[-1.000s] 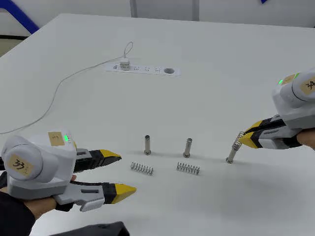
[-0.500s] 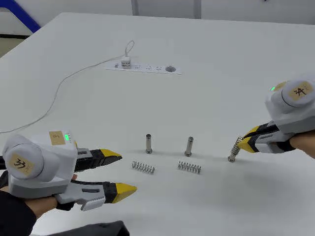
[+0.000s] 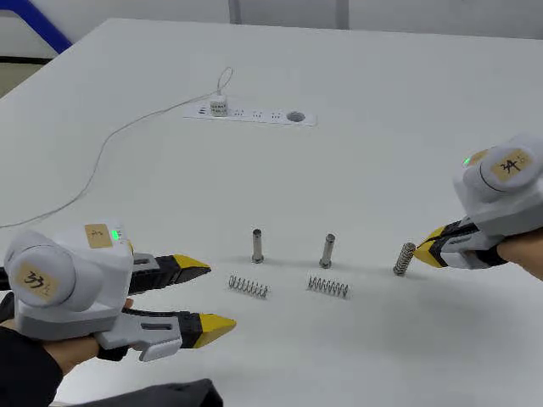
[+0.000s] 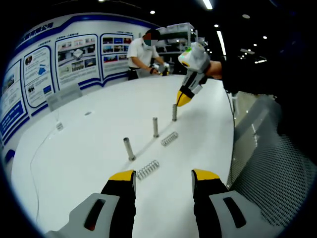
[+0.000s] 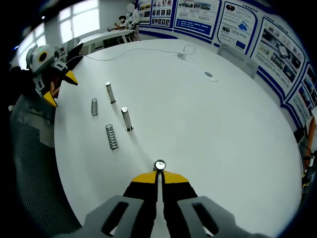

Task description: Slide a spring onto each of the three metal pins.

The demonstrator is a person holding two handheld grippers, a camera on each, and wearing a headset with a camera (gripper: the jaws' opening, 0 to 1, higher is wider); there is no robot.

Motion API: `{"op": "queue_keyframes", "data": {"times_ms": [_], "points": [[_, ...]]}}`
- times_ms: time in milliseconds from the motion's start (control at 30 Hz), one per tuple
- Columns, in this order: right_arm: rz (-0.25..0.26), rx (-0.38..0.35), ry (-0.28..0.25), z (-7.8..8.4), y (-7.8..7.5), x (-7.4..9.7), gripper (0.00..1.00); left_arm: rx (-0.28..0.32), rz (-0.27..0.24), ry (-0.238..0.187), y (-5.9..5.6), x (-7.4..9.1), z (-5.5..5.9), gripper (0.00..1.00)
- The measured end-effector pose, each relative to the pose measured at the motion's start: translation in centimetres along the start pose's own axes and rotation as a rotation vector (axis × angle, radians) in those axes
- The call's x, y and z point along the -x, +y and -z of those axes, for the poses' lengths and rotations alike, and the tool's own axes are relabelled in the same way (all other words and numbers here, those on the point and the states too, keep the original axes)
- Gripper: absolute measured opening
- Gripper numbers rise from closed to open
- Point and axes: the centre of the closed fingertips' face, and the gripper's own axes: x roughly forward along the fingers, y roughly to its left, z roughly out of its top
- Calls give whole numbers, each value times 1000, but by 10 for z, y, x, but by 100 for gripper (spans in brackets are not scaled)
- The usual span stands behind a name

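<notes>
Three metal pins stand in a row on the white table. The left pin (image 3: 257, 246) and middle pin (image 3: 327, 251) are bare. A spring (image 3: 405, 259) sits upright over the right pin, whose top (image 5: 159, 165) shows in the right gripper view. My right gripper (image 3: 422, 248) is shut, its tips right beside that spring's top; whether they touch it I cannot tell. Two loose springs (image 3: 248, 287) (image 3: 327, 287) lie flat in front of the bare pins. My left gripper (image 3: 208, 297) is open with nothing between its fingers, left of the nearer spring (image 4: 147, 169).
A white power strip (image 3: 250, 114) with a plug (image 3: 218, 107) and a trailing cable (image 3: 102, 153) lies at the back of the table. A person (image 4: 141, 52) stands beyond the table's far end. The table edge (image 4: 233, 148) runs close beside the pins.
My right gripper has come down and the spring, tilted on the right pin before, now stands straight over it. The left gripper has stayed in place.
</notes>
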Motion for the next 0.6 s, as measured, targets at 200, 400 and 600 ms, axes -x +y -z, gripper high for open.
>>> {"op": "queue_keyframes", "data": {"times_ms": [200,400,600], "points": [[-2,-3,1,2,2,0,4,-1,0,-2,0,0,-1,47],[-12,-15,12,10,9,-2,6,0,2,-6,0,0,-2,46],[-34,-22,22,16,22,-7,6,-2,9,-6,-2,-1,-2,47]]}}
